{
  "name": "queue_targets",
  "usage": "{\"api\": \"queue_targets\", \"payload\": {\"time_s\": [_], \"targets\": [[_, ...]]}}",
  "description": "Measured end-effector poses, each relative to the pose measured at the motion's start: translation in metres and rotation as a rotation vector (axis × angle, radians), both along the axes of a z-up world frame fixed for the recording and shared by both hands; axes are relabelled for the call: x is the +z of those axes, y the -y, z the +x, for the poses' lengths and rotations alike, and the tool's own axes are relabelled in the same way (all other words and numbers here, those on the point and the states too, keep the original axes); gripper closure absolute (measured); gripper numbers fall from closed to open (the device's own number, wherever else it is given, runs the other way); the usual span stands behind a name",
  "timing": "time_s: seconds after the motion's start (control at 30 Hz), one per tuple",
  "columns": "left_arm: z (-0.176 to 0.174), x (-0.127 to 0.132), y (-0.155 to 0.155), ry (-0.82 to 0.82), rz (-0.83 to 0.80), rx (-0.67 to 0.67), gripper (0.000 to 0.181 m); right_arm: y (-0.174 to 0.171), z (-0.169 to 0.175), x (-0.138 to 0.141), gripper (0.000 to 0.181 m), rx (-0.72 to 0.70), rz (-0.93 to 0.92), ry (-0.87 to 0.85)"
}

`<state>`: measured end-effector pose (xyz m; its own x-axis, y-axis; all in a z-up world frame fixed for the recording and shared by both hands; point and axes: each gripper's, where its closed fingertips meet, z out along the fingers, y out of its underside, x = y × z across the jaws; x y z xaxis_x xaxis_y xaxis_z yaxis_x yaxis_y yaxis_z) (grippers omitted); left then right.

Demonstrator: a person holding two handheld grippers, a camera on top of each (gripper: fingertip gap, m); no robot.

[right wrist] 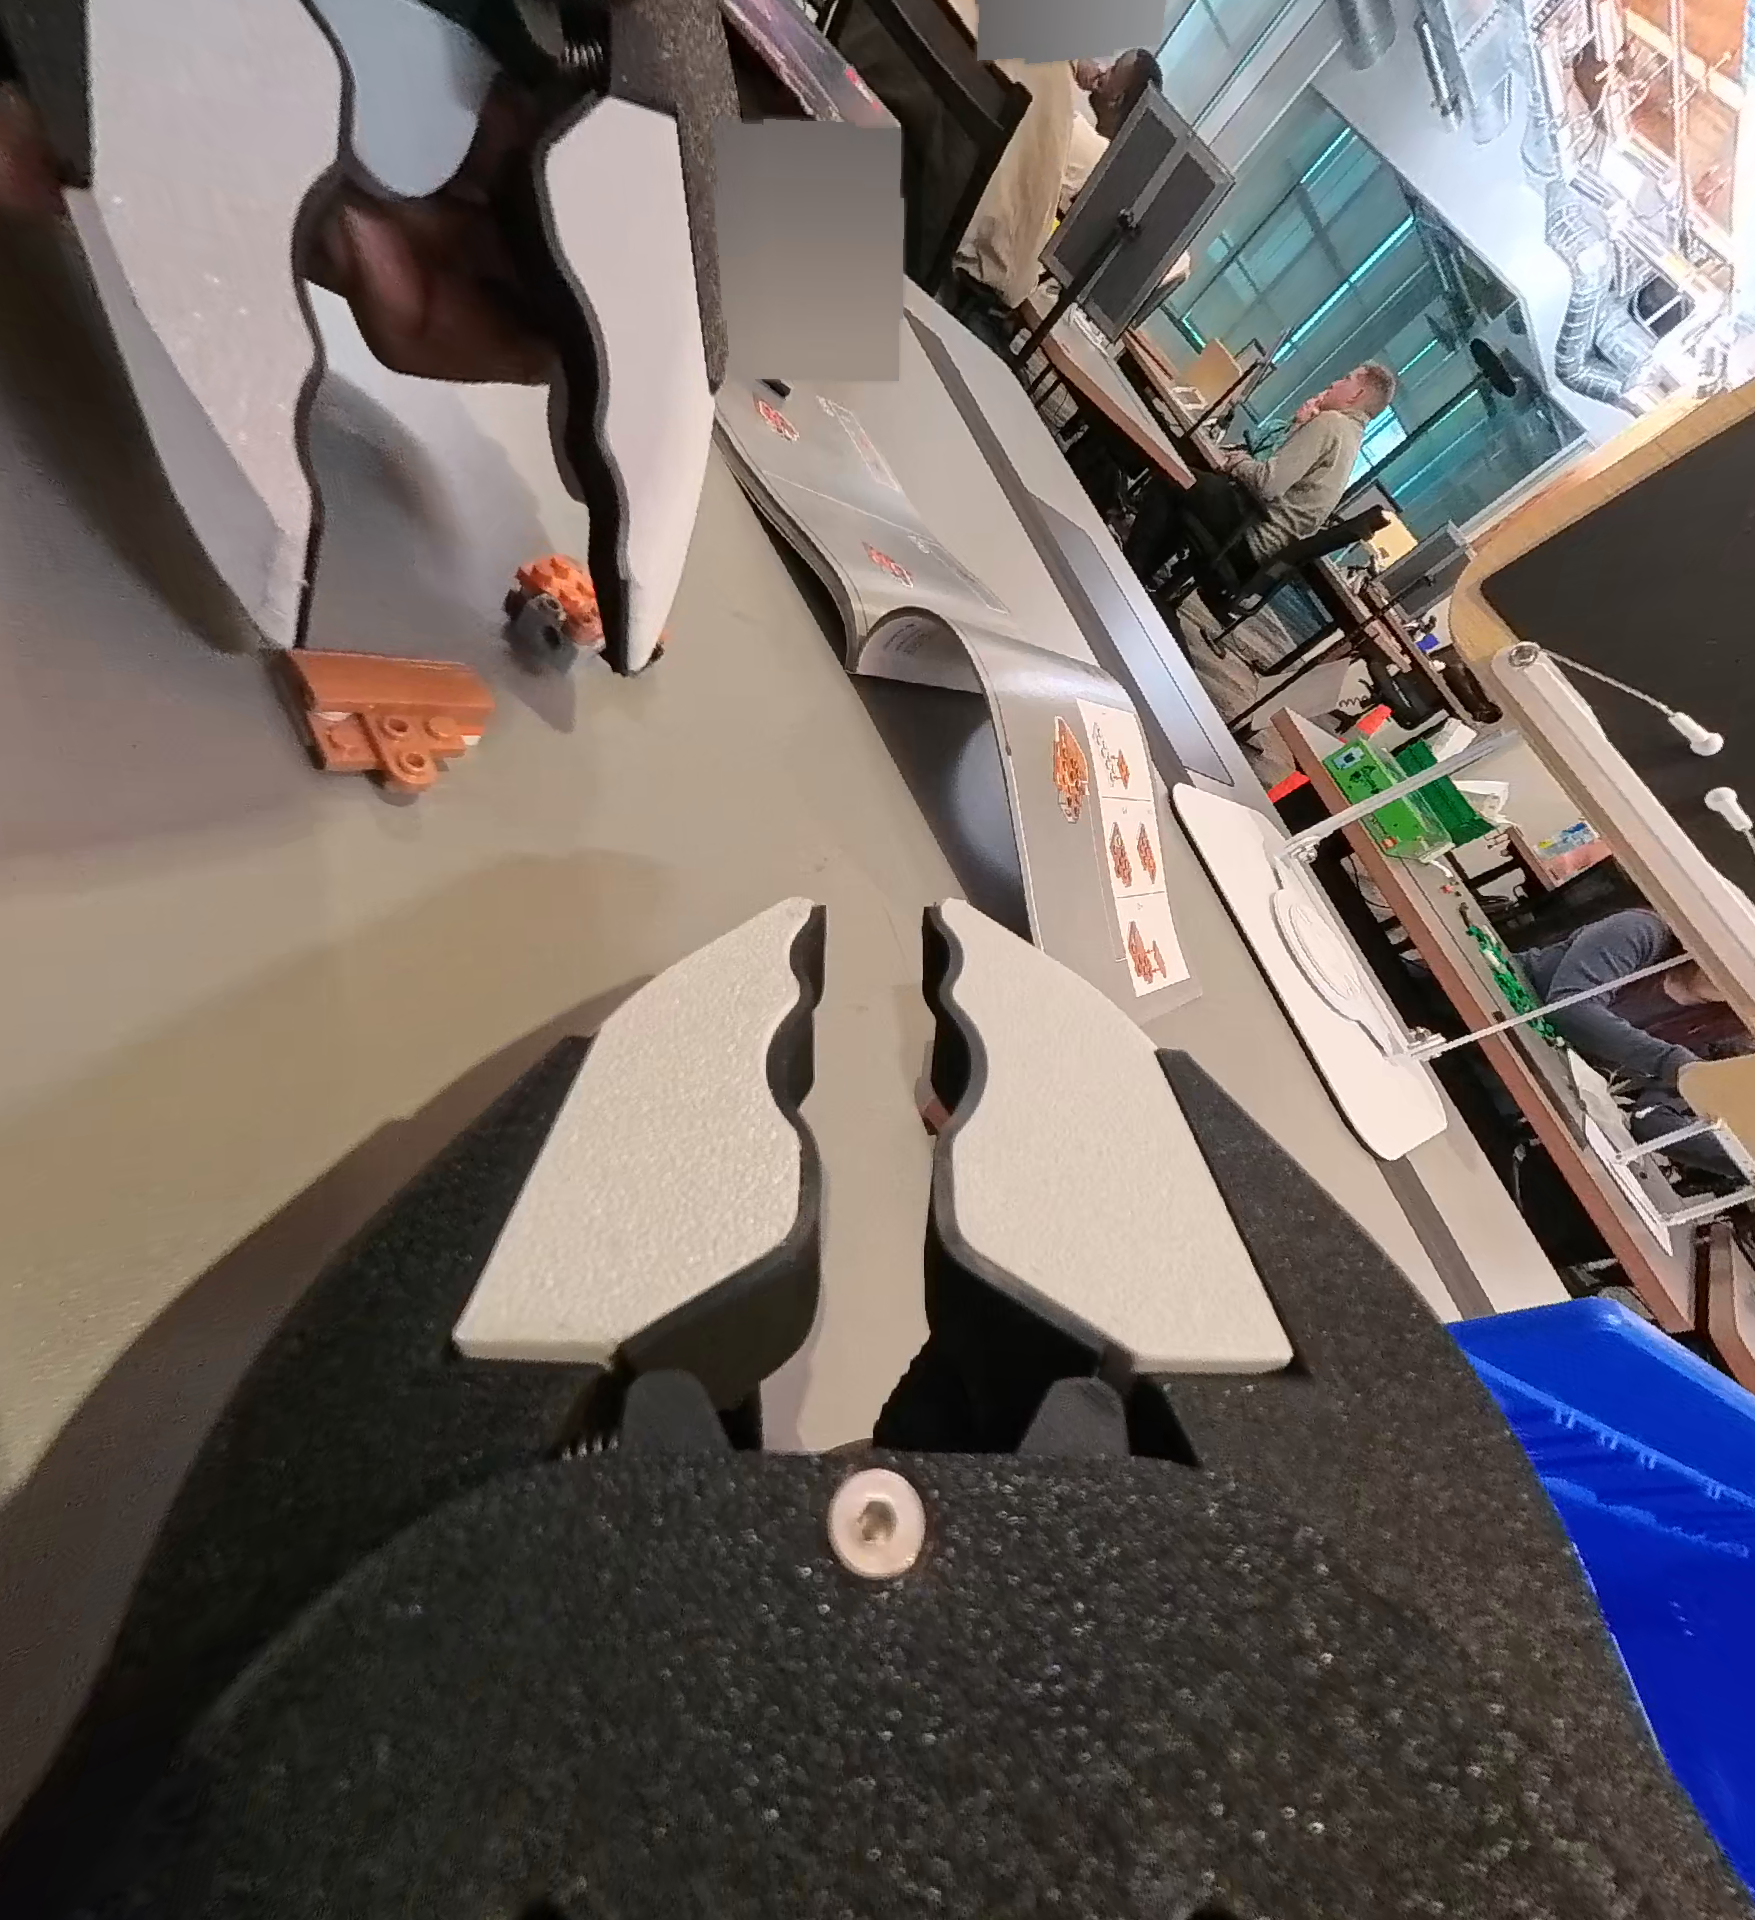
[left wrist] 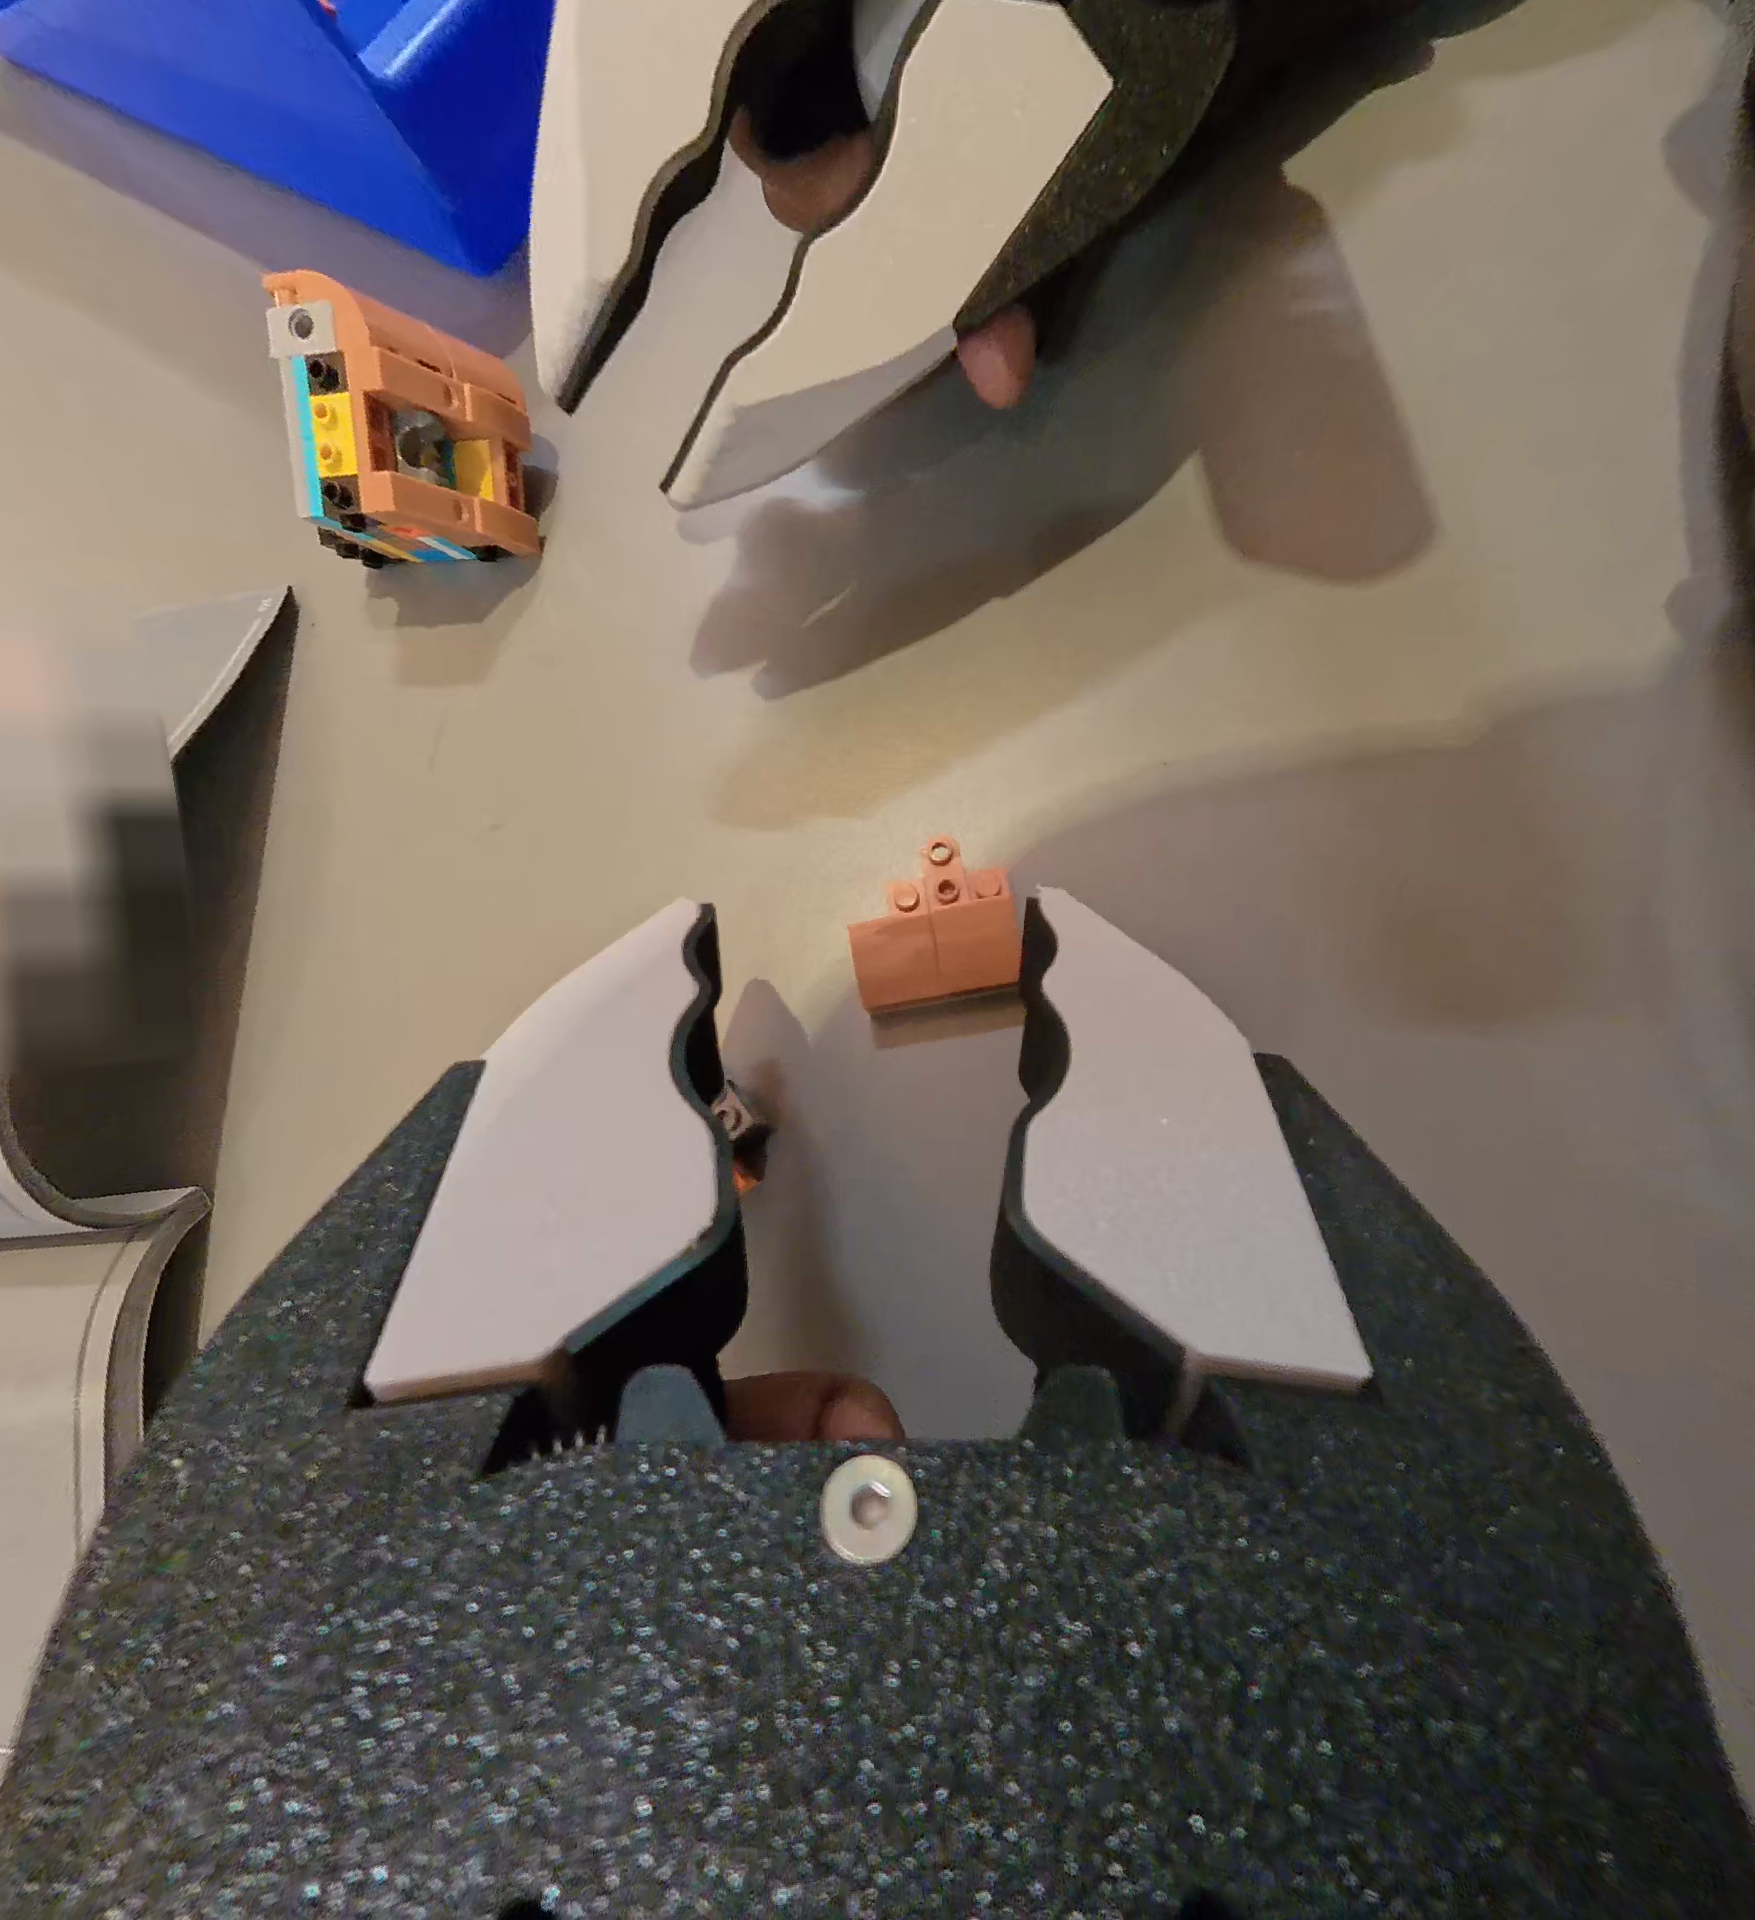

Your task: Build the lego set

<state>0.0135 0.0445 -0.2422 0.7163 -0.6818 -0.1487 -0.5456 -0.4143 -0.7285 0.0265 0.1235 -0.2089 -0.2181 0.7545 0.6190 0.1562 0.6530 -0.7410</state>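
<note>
- On the grey table (left wrist: 499, 790), left gripper (left wrist: 868, 914) pointed down at the surface, jaws spread wide, nothing held between them.
- Small brown brick piece (left wrist: 940, 940) lies flat on the table between the left fingertips, touching or just beside the inner edge of the right-hand finger (left wrist: 1143, 1122); from the right wrist view the same piece (right wrist: 385, 717) sits at the tip of one finger.
- Small dark-and-orange brick cluster (right wrist: 551, 608) on the table by the left gripper's other fingertip; from the left wrist view only a sliver of it (left wrist: 743, 1127) shows past the left-hand finger (left wrist: 561, 1132).
- Right gripper (right wrist: 871, 914) above the table, jaws parted by a narrow gap, with only table showing between the tips. A small brown bit peeks out at the inner edge of one finger; cannot tell what it is.
- Larger half-built model (left wrist: 400, 426), brown with yellow, teal and black, rests on the table well apart from both grippers, near a blue bin (left wrist: 260, 114).
- Open instruction booklet (right wrist: 1060, 727) lies on the table beyond the left gripper.
</note>
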Motion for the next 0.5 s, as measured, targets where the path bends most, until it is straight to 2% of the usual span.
{"api": "queue_targets", "payload": {"time_s": [0.1, 0.17, 0.5], "targets": [[0.0018, 0.002, 0.0013, -0.002, 0.025, -0.023, 0.143, 0.0002, 0.0001, -0.0001, 0.164, 0.001, 0.001, 0.0], [0.0035, 0.003, 0.0023, 0.002, 0.031, -0.034, 0.148, 0.0002, 0.0001, -0.0002, 0.164, 0.002, 0.002, 0.0], [0.0058, -0.0037, 0.0082, -0.002, -0.026, -0.042, 0.145, 0.0006, 0.0003, -0.0007, 0.164, 0.004, 0.004, 0.002]]}}
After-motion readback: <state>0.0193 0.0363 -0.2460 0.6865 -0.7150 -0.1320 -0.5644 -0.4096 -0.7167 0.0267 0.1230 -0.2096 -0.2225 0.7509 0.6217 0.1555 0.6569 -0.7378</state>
